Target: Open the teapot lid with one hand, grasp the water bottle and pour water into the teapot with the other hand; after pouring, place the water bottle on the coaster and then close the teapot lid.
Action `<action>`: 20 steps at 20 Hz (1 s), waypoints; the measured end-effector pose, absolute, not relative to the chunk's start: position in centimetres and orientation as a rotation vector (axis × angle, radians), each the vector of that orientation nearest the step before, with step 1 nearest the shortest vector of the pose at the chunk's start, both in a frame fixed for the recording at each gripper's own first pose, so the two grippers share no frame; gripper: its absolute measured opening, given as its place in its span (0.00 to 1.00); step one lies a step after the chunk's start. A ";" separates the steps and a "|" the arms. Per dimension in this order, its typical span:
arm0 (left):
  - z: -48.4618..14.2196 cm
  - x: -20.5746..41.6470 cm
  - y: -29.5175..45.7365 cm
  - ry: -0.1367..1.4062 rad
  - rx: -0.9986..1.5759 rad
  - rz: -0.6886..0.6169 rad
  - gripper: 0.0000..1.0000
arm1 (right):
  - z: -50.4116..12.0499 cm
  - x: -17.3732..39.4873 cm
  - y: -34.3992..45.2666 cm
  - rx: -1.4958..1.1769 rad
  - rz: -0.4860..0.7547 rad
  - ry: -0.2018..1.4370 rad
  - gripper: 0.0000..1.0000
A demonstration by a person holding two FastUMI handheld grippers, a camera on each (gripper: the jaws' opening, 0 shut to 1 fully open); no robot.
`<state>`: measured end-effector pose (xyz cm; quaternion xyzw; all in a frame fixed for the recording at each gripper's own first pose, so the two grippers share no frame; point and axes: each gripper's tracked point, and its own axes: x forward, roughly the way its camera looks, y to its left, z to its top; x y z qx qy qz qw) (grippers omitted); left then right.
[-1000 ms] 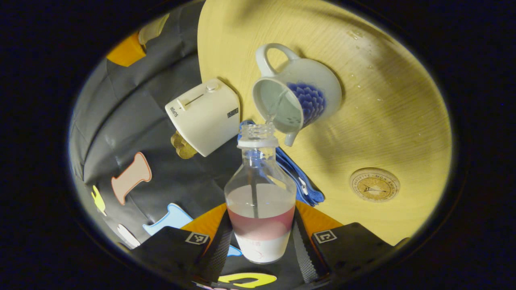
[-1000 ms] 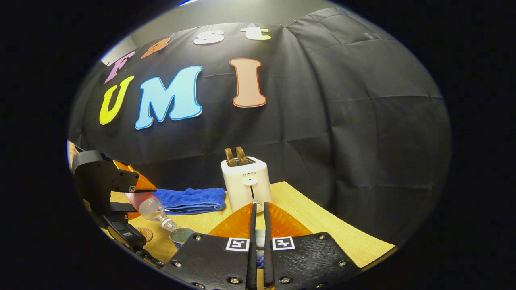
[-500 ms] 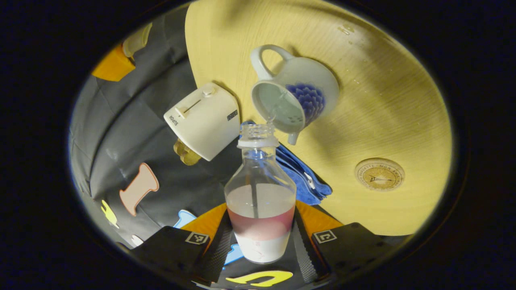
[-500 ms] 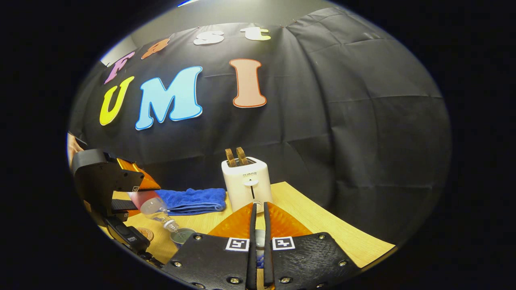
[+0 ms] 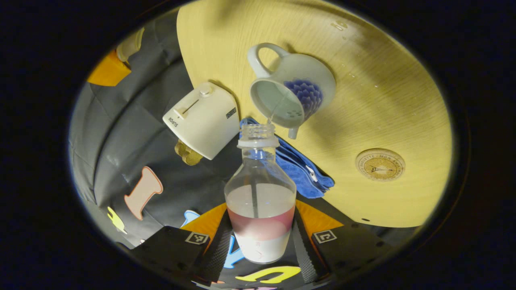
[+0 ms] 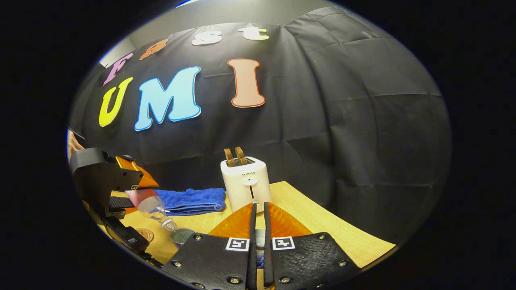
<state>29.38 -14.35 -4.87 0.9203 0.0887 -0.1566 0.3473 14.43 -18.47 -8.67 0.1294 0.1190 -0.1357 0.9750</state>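
- The teapot [image 5: 292,94] stands open on the wooden surface [image 5: 387,100], near its edge by the toaster [image 5: 201,119].
- The coaster [image 5: 379,164] lies apart from the teapot, bare wood between.
- The left gripper [image 5: 260,245] fingers clamp the tilted water bottle [image 5: 260,201], mouth over the teapot.
- The right gripper [image 6: 258,249] fingers stand nearly closed on the lid [image 6: 260,238].

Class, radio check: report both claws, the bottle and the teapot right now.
Left claw shut on water bottle, tipped, stream running into open teapot. Right claw nearly closed on something pale, unclear. Coaster free.
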 end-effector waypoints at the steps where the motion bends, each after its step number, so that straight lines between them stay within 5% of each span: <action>1: -4.9 29.3 -14.4 0.231 2.393 -0.404 0.84 | -8.6 14.4 -18.5 0.262 -0.273 0.240 0.07; 20: -4.7 29.0 -15.4 0.238 2.515 -0.393 0.84 | -8.6 14.3 -18.7 0.276 -0.274 0.239 0.07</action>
